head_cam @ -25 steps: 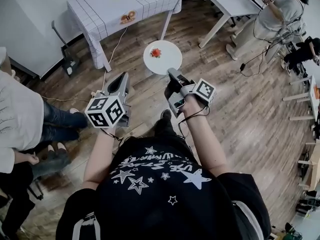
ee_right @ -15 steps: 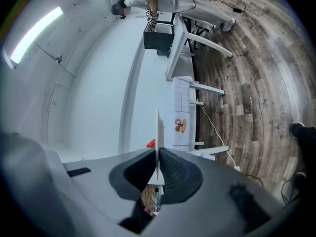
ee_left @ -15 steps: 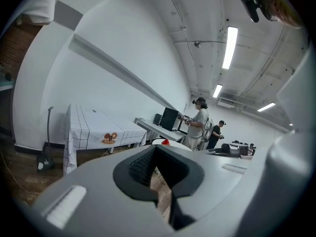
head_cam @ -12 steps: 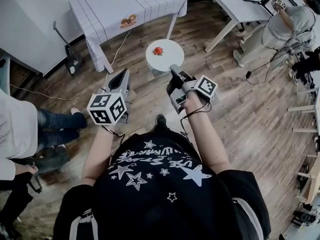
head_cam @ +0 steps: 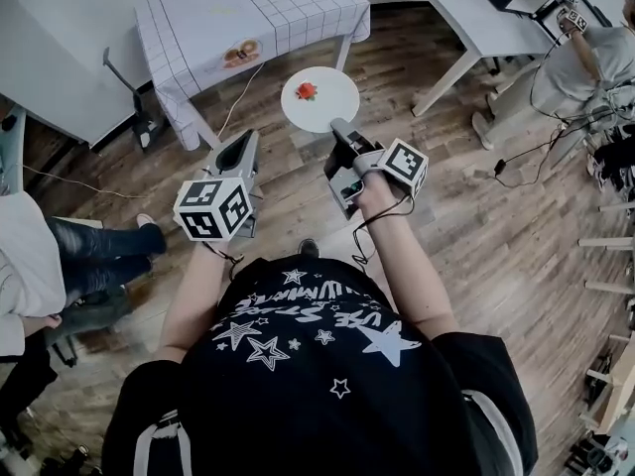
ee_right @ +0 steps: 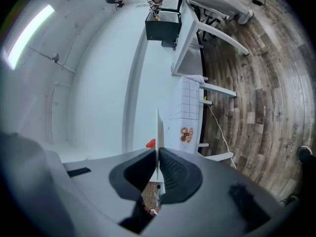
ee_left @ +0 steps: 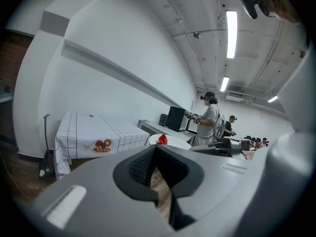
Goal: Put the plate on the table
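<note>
Head view: wood-plank floor (head_cam: pixel 476 196) below, a table (head_cam: pixel 268 8) under a white gridded cloth ahead at upper left, and a long white desk (head_cam: pixel 466 8) to its right. One bystander (head_cam: pixel 585 58) at upper right, a seated person (head_cam: pixel 99 251) at left. Between the holder and the table, above the floor, a round white plate (head_cam: pixel 322 102) carrying a small red object (head_cam: pixel 307 91), possibly a strawberry, too small to tell. Pinched at its near rim by the right gripper (head_cam: pixel 338 129). Lower left of it, the left gripper (head_cam: pixel 241 147), carrying nothing.

Left gripper view: jaws pressed together at the tips with nothing between them, only a glimpse of floor through the hollow behind. Beyond, the clothed table (ee_left: pixel 94 132) against a white wall, with the plate (ee_left: pixel 173 141) and red object (ee_left: pixel 161 139) just above the jaw tops.

Right gripper view: scene rolled sideways. Plate (ee_right: pixel 157 127) edge-on as a thin white line, clamped between both pads. Table (ee_right: pixel 190 107) farther on, not yet under the plate.

Step in hand, by judgement: carrying the plate toward the table. Next: reach over the cloth, keep the plate level to save the red object from rolling off, lower until flat, then let go.
</note>
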